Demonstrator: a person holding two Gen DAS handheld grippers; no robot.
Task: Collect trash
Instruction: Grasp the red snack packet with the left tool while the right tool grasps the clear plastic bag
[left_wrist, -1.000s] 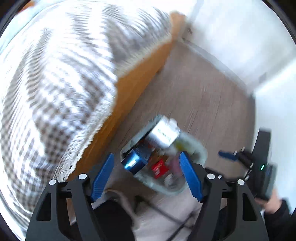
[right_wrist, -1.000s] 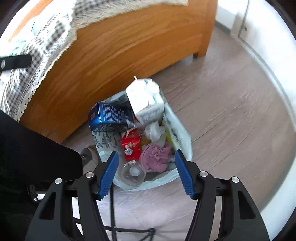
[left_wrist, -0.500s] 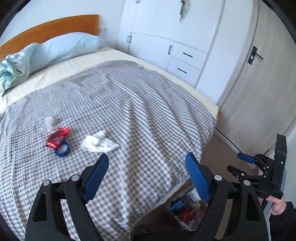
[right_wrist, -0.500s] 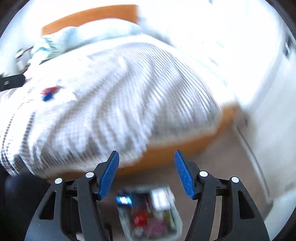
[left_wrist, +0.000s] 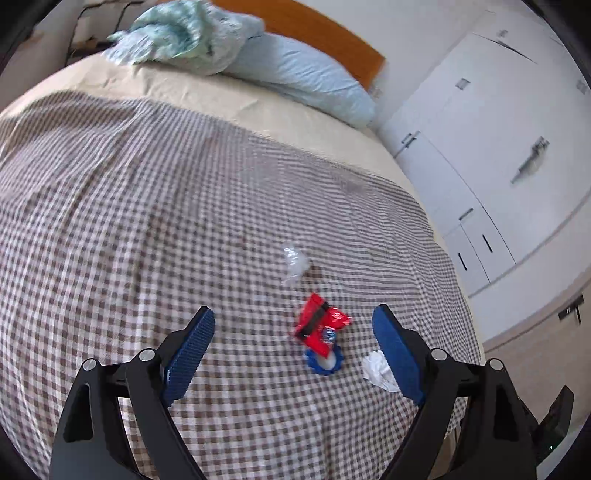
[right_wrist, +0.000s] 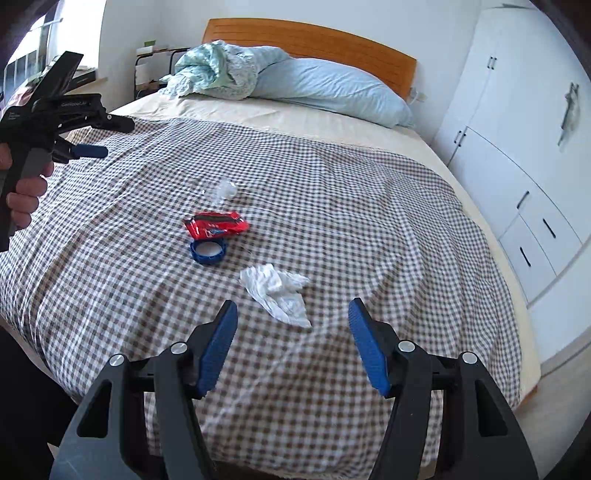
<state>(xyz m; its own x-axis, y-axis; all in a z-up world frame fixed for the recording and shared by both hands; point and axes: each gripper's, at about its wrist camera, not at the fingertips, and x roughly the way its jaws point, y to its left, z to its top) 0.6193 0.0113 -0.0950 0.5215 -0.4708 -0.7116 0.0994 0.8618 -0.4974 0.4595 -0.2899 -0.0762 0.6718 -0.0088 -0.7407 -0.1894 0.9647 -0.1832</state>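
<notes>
The right gripper (right_wrist: 291, 325) is hovering above the near part of the bed with its blue ribbed pads spread wide apart, gripping and touching nothing; the crumpled white tissue (right_wrist: 277, 290) is lying just beyond and between its fingertips on the checked blanket (right_wrist: 332, 206). The left gripper (left_wrist: 293, 339) is likewise standing fully apart and empty, held in a hand (right_wrist: 24, 188) at the left edge of the right wrist view; in its own view the red wrapper (left_wrist: 319, 325) is lying between its pads but on the blanket below, untouched. Taking the red wrapper as landmark: it is a flattened, glossy foil packet with a dark band, and its near end is overlapping the blue ring (right_wrist: 208, 251), a ridged plastic hoop lying flat. The tissue is lying near the ring, on the side toward the right gripper and apart from it. A small piece of clear crinkled plastic (right_wrist: 223, 190) is lying beyond the wrapper, toward the headboard, near but not touching it. The blanket is a brown-and-white gingham cloth, softly creased, covering a cream sheet (right_wrist: 295, 118). Farther beyond the wrapper, a pale blue pillow (right_wrist: 332, 92) and a bunched teal cover (right_wrist: 214, 74) are resting against the wooden headboard (right_wrist: 314, 40). White wardrobe doors and drawers (right_wrist: 517, 147) are standing to the right of the bed.
</notes>
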